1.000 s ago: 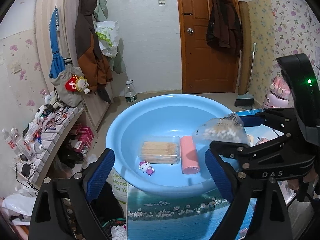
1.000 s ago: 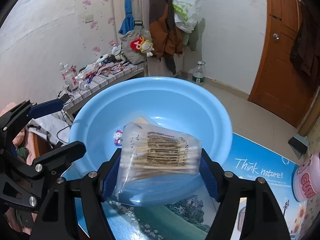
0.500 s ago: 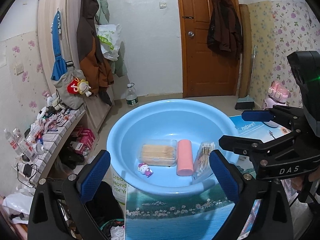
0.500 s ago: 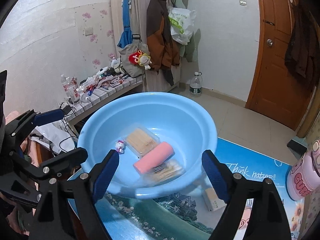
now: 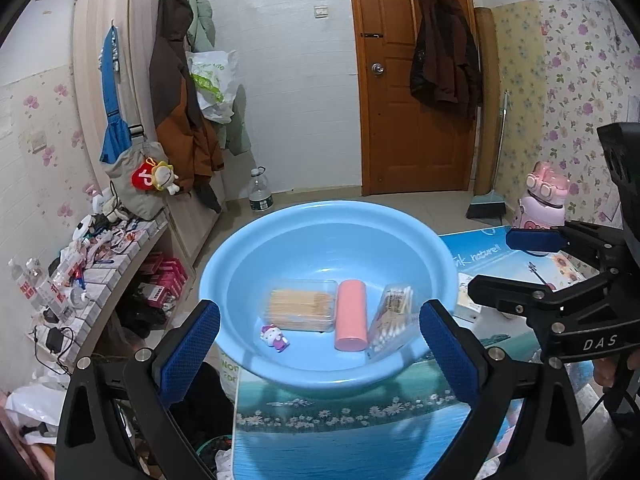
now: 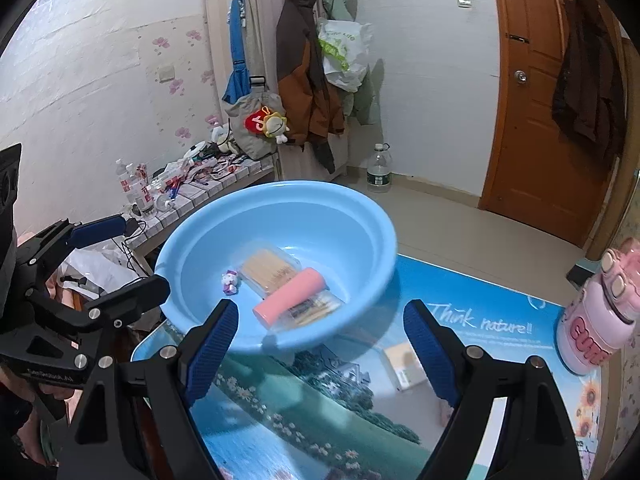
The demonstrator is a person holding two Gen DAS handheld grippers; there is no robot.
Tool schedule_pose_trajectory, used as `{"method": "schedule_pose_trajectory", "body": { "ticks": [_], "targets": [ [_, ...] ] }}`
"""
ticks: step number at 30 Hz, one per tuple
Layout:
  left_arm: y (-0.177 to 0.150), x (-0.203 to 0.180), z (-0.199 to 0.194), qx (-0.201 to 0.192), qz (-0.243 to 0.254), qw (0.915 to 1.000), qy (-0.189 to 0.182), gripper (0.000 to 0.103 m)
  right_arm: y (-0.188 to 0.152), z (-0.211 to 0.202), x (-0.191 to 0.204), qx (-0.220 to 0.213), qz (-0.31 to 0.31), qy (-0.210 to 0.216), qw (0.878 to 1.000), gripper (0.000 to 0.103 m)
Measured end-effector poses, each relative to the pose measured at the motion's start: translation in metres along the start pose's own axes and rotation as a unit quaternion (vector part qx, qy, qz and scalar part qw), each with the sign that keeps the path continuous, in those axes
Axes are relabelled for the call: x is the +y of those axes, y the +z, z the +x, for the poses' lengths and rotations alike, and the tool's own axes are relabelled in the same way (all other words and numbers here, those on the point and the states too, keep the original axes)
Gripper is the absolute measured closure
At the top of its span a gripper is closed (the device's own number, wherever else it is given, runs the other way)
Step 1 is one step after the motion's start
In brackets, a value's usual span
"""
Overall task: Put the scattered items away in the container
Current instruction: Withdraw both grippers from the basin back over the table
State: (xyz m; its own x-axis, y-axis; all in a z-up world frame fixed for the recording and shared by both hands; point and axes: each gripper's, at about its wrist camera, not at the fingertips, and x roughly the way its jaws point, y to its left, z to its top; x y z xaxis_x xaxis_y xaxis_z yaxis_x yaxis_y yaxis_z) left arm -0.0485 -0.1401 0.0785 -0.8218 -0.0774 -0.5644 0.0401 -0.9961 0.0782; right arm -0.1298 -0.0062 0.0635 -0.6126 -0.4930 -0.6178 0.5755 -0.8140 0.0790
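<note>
1. The blue basin point(image 5: 328, 240) was found sitting at the far-left corner of the table point(image 6: 320, 420), partly hanging over the edge. Four things were already laid in it: a clear box of toothpicks point(image 5: 301, 305), a pink tube point(image 5: 351, 315), a bag of cotton swabs point(image 5: 391, 320) leaned against the right wall, and a little cat figure point(image 5: 274, 337).

2. One small flat box point(image 6: 406, 366) could still be seen out on the table mat, just beside the basin's near-right rim. It was judged to be the next thing to tidy, though what it held couldn't be read.

3. That box was placed almost dead ahead of the right gripper point(image 6: 320, 348), a bit right of centre and just inside its right finger, with its long side running roughly away from the camera. So the jaws would probably have to be brought down over the short width, maybe with a small wrist roll.

4. The right gripper was seen spread wide with nothing in it. Same for the left gripper point(image 5: 318, 344): fully released, nothing between the pads, aimed at the basin.

5. From the left view the box was only glimpsed past the basin's right rim point(image 5: 469, 298), so the right hand was clearly the nearer one for the pick.

6. A pink bottle point(image 6: 596, 320) was left standing at the right edge, well apart from the box.
</note>
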Motion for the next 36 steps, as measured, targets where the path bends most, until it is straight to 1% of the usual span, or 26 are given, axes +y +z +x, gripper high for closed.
{"method": "schedule_pose_trajectory", "body": {
  "ticks": [7, 13, 20, 23, 29, 36],
  "targets": [
    [0.002, -0.024, -0.002, 0.002, 0.014, 0.9998, -0.012, 0.000, -0.017, -0.016, -0.022, 0.005, 0.022, -0.013, 1.000, 0.017],
    [-0.002, -0.045, -0.002, 0.007, 0.023, 0.9993, -0.029, 0.000, -0.040, -0.036, -0.047, 0.009, 0.052, -0.031, 0.998, 0.017],
    [-0.011, -0.074, 0.006, 0.024, 0.024, 0.9979, -0.055, 0.000, -0.075, -0.058, -0.072, 0.038, 0.083, -0.085, 0.992, 0.017],
    [-0.015, -0.087, 0.008, 0.029, 0.034, 0.9968, -0.066, 0.000, -0.085, -0.067, -0.082, 0.044, 0.101, -0.100, 0.989, 0.017],
    [-0.016, -0.106, 0.012, 0.036, 0.048, 0.9958, -0.069, 0.000, -0.106, -0.079, -0.099, 0.059, 0.126, -0.137, 0.981, 0.017],
    [-0.011, -0.121, 0.006, 0.032, 0.056, 0.9948, -0.080, 0.000, -0.114, -0.091, -0.107, 0.059, 0.137, -0.140, 0.979, 0.016]
  ]
}}
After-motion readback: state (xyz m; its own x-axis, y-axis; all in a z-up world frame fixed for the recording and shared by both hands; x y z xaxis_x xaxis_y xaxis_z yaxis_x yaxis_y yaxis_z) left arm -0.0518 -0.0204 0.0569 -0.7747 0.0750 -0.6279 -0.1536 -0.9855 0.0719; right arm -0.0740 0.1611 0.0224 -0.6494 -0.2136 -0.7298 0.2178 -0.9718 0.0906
